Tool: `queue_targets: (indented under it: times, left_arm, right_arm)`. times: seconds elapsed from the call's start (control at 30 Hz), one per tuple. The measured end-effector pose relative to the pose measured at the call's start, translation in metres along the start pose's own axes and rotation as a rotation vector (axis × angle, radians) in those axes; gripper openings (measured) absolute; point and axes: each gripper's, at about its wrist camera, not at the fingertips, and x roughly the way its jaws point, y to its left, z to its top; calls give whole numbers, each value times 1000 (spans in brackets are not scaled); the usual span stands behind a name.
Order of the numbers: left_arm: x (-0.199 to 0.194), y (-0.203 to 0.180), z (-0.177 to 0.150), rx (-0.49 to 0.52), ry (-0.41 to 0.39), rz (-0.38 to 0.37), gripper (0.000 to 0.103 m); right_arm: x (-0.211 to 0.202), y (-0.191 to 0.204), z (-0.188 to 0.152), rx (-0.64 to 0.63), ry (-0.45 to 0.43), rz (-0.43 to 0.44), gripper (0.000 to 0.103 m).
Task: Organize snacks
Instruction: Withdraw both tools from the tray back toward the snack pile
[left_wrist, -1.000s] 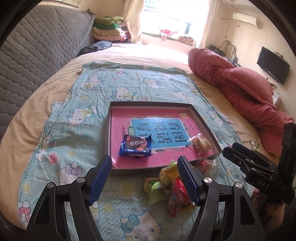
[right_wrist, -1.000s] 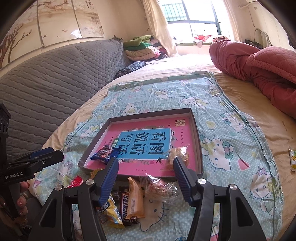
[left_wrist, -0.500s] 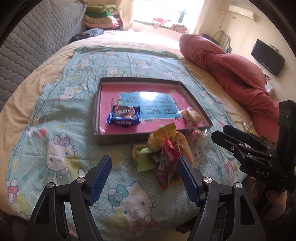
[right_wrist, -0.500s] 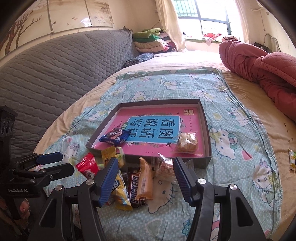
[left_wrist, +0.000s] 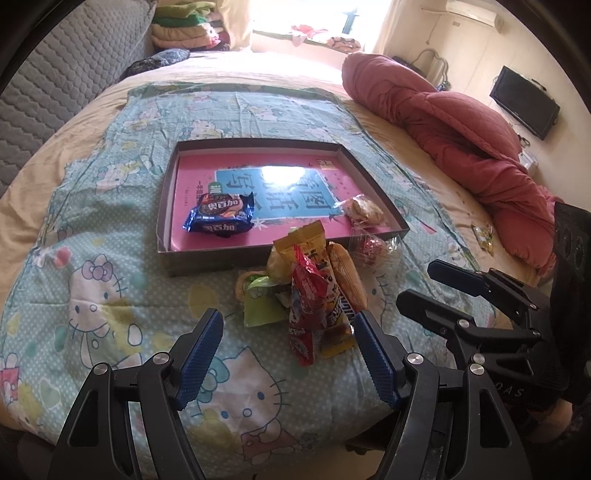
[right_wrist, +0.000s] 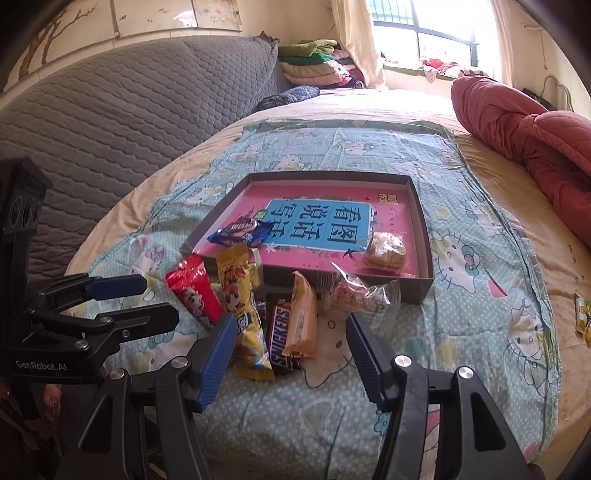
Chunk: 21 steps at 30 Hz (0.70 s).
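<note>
**Shallow box and loose snack pile on a bed, seen from both hand-held grippers**

A dark, low-walled box (left_wrist: 284, 142) lies flat on a pale blue cartoon-cat cloth (left_wrist: 110, 295) spread over the bed. Its floor is covered by a pink sheet with a blue panel of large characters (right_wrist: 321, 218). Two snacks lie inside: a blue biscuit packet (left_wrist: 221, 218) at the near left part of the floor, and a clear-wrapped golden pastry (left_wrist: 364, 210) near the right wall, well apart from the packet.

Just outside the box's near wall sits the unsorted pile, touching or overlapping: a red packet (right_wrist: 192, 291), a long yellow packet (right_wrist: 240, 306), a brown chocolate bar (right_wrist: 282, 332) lying beside an orange-wrapped bar (right_wrist: 304, 317), a clear bag of reddish sweets (right_wrist: 354, 295) against the box wall, and a green-lidded cup (left_wrist: 258, 295) partly under the others. One small yellow-green packet (right_wrist: 583, 314) lies alone on the beige sheet, far to the right of the cloth.

The left gripper (left_wrist: 290, 350) hangs above the near end of the pile, its blue-padded jaws apart and holding nothing; the tail of the red packet appears between them but is not pressed. The right gripper (right_wrist: 291, 343) is likewise spread and empty, the bars' near ends showing between its jaws. Each gripper is visible in the other's view, at the side.

A rolled red quilt (left_wrist: 461, 122) lies along the bed's right side.
</note>
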Motion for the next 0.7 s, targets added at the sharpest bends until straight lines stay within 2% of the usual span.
queue_targets:
  times: [0.7]
  left_arm:
    - [22, 6, 7, -55, 14, -51, 75]
  right_arm:
    - [19, 13, -14, -81, 81, 1, 61]
